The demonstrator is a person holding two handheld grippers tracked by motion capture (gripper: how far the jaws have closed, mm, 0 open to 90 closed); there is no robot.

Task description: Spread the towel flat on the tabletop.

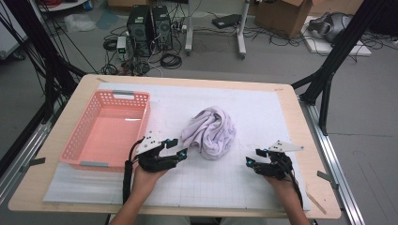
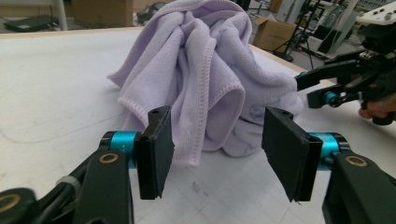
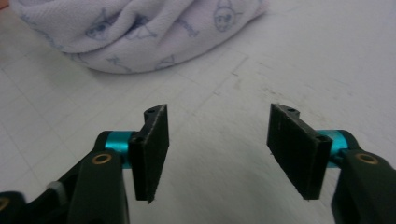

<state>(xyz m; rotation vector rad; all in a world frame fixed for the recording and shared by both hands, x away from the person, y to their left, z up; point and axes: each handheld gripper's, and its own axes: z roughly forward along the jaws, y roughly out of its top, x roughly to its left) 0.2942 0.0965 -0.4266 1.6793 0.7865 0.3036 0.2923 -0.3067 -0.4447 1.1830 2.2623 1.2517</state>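
The left gripper (image 1: 180, 147) sits low over the white mat, its jaws parted with nothing between the pads, aimed at the near-left edge of a crumpled lilac towel (image 1: 213, 131). In the left gripper view (image 2: 215, 144) the two black pads stand apart just short of the cloth, a hemmed fold of the towel (image 2: 205, 79) hanging right in front of them but not pinched. The person's left hand (image 1: 143, 178) grips it from below, a black cable trailing along the forearm.

The right gripper (image 1: 253, 157) hovers to the right of the towel, near it but clear of it, jaws likewise apart and empty. In the right gripper view (image 3: 217, 154) bare gridded mat lies between the pads, and the towel (image 3: 140, 32) lies further ahead, its underside printed with small blue figures. A grey three-cornered plate (image 1: 286, 146) tops this gripper. From the left gripper view the right gripper (image 2: 345, 79) shows beyond the towel's far side.

The towel is bunched in a heap near the middle of the white gridded mat (image 1: 263, 108), which covers most of a light wooden table (image 1: 307, 140). Well left of the towel, a pink perforated plastic basket (image 1: 84, 129) rests on the mat, just beside the left gripper. Beyond the table, on the grey floor, stand two black computer towers (image 1: 149, 26) among loose cables, and a cardboard box (image 1: 286, 14)
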